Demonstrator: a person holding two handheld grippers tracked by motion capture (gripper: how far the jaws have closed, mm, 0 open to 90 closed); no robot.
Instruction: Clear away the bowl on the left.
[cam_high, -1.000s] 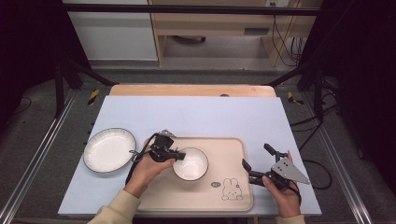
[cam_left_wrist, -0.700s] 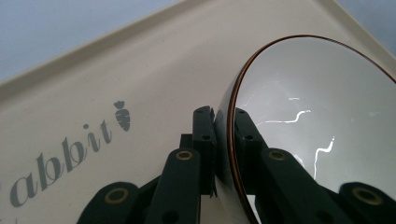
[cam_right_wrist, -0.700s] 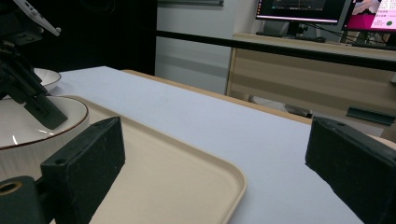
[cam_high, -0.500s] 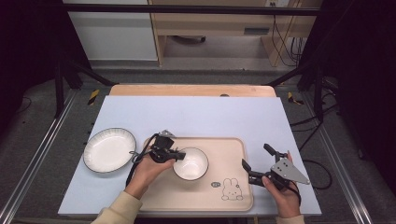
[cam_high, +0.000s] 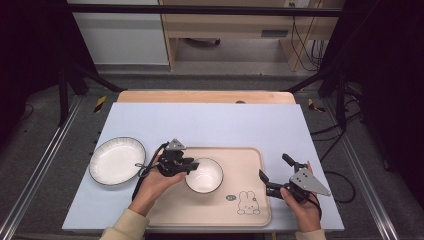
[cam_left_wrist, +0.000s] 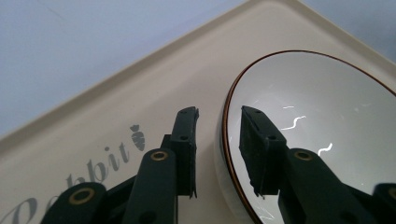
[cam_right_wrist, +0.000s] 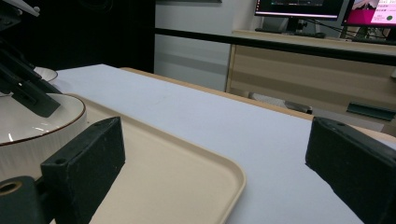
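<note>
A white bowl (cam_high: 204, 175) with a thin brown rim stands on the beige tray (cam_high: 210, 210), left of its middle. My left gripper (cam_high: 192, 165) is at the bowl's left rim. In the left gripper view its jaws straddle the bowl (cam_left_wrist: 317, 107) rim, one inside and one outside, with small gaps on both sides above the tray (cam_left_wrist: 116, 116). My right gripper (cam_high: 273, 166) is held open over the tray's right edge with nothing between its jaws. The right gripper view looks across the tray (cam_right_wrist: 163, 172) at the bowl (cam_right_wrist: 37, 126).
A white plate (cam_high: 117, 160) lies on the pale blue mat (cam_high: 215, 125) left of the tray. A rabbit print (cam_high: 247, 202) marks the tray's front right. The wooden table edge (cam_high: 205, 96) runs along the back, with a dark frame and cabinets beyond.
</note>
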